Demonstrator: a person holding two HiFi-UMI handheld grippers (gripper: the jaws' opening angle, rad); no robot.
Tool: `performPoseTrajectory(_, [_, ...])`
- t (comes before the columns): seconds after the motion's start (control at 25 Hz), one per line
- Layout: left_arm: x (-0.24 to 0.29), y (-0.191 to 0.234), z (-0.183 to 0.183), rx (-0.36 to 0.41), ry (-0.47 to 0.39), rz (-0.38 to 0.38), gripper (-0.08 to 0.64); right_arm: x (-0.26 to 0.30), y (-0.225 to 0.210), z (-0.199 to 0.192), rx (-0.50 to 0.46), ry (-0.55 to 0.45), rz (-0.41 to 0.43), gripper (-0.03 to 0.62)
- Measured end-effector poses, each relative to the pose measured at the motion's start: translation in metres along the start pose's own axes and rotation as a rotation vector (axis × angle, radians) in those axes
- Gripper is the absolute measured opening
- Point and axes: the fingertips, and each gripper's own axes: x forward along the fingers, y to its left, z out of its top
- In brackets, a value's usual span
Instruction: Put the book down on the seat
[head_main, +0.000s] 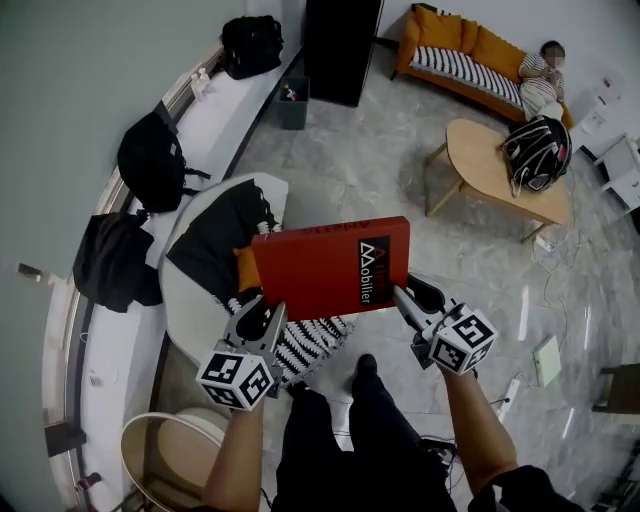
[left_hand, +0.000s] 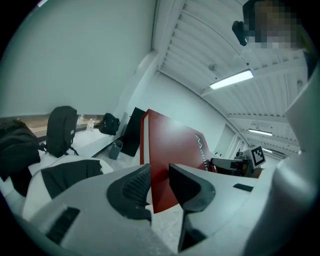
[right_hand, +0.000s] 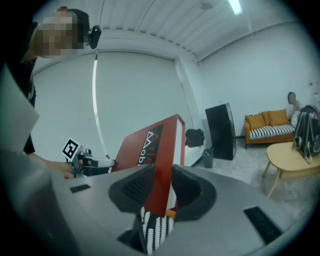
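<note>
I see a person (head_main: 541, 82) on an orange sofa (head_main: 462, 50). A bag (head_main: 537, 150) lies on the wooden table (head_main: 478, 165). Black bags (head_main: 155, 160) sit on the white ledge (head_main: 225, 100).

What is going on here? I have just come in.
A person holds a red book with two hand-held grippers. The left gripper is clamped on its lower left corner and the right gripper on its lower right corner. The book hangs tilted in the air over a round white seat, and a striped cushion lies below it. It does not appear to be set down on the seat yet.
</note>
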Motion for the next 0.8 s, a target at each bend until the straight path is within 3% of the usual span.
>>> performPoseTrajectory(0.2, [0.011,0.021,-0.079,-0.104,0.086,0.067,0.110,0.022,-0.023,-0.070,0.053,0.120,0.051,0.120])
performPoseTrajectory(0.44, [0.036,0.031,-0.165,-0.242,0.131,0.173,0.110,0.047,-0.064,-0.137,0.064,0.236,0.141,0.120])
performPoseTrajectory(0.8, [0.061,0.067,-0.278,-0.314,0.200,0.272,0.110,0.080,-0.102,-0.261,0.104,0.401,0.240,0.117])
